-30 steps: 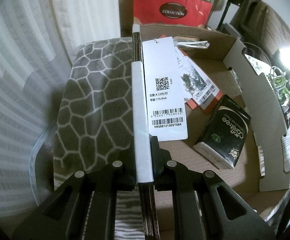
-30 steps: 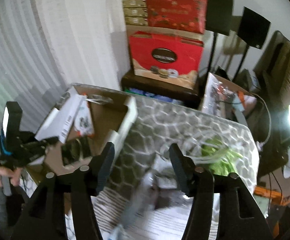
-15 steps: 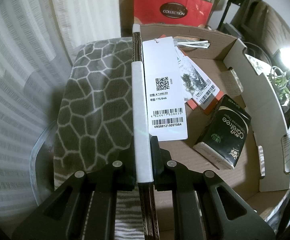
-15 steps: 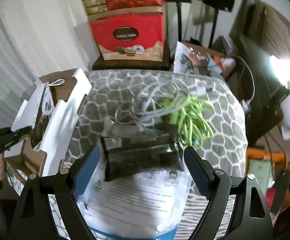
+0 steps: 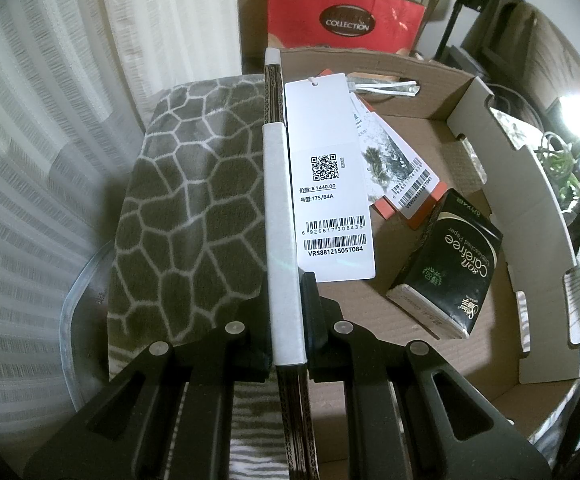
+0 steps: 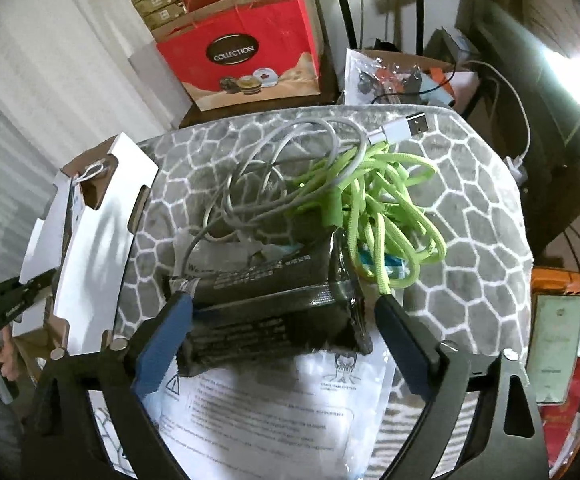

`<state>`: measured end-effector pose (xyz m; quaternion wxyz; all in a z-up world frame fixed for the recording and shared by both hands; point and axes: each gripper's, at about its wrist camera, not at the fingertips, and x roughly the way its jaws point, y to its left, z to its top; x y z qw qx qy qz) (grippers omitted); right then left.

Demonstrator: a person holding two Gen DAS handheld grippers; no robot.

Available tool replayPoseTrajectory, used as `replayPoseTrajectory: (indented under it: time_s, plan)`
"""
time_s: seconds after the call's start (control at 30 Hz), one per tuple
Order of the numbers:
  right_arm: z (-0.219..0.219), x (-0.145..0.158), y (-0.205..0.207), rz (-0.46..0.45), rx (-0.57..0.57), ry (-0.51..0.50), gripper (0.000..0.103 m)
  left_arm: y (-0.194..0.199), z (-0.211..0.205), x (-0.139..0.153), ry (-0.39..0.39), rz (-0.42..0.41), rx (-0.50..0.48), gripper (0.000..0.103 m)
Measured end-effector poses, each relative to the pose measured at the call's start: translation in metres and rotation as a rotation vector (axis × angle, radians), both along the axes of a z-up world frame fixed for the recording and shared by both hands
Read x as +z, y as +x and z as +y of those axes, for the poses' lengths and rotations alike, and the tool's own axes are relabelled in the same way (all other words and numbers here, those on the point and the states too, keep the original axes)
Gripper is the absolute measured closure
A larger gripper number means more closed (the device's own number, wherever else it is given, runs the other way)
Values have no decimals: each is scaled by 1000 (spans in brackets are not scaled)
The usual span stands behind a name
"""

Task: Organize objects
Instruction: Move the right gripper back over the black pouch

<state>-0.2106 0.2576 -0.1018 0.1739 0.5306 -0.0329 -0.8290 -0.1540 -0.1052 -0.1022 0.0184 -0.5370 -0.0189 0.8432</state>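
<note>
My left gripper (image 5: 287, 280) is shut on the near wall of the cardboard box (image 5: 283, 220). Inside the box lie white clothing tags (image 5: 330, 184) and a black tissue pack (image 5: 450, 264). My right gripper (image 6: 281, 308) is open, its fingers on either side of a second black tissue pack (image 6: 269, 312) that lies on a white plastic bag (image 6: 273, 408). Behind the pack lie a grey USB cable (image 6: 290, 160) and a tangled green cable (image 6: 382, 200). The box (image 6: 89, 240) stands at the left in the right wrist view.
The table wears a grey cloth with a white honeycomb pattern (image 6: 470, 240). A red gift bag marked COLLECTION (image 6: 241, 56) stands behind the table. White curtains (image 5: 49, 120) hang at the left. Cluttered boxes and cables (image 6: 410, 76) sit at the back right.
My right gripper swung right and came down close over the black tissue pack, which now sits between its open fingers. My left gripper stayed shut on the box wall.
</note>
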Motion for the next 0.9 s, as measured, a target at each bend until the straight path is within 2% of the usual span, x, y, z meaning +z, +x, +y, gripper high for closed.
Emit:
replayPoseTrajectory:
  time_s: [0.27, 0.47, 0.57, 0.63, 0.7, 0.73, 0.77, 0.8, 0.9]
  plan:
    - [-2, -12, -3, -41, 33, -64, 4, 0, 0, 0, 3, -1, 2, 92]
    - [-14, -5, 4, 4, 55, 2, 13, 1, 1, 0, 2, 0, 5, 92]
    - [-18, 4, 9, 31, 60, 18, 26, 1, 1, 0, 2, -1, 5, 92]
    - [-18, 13, 9, 50, 61, 0, 42, 1, 1, 0, 2, -1, 5, 92]
    - [-19, 23, 10, 62, 67, -2, 48, 0, 1, 0, 2, -1, 5, 92]
    - [-20, 27, 11, 66, 75, -5, 61, 1, 1, 0, 3, -1, 6, 92]
    - [-22, 31, 11, 52, 88, -17, 66, 0, 1, 0, 4, -1, 5, 92]
    - [-25, 31, 12, 36, 100, -22, 68, 0, 1, 0, 5, -1, 6, 92]
    - [-37, 31, 20, 11, 154, -23, 68, 0, 0, 0, 4, -2, 7, 92]
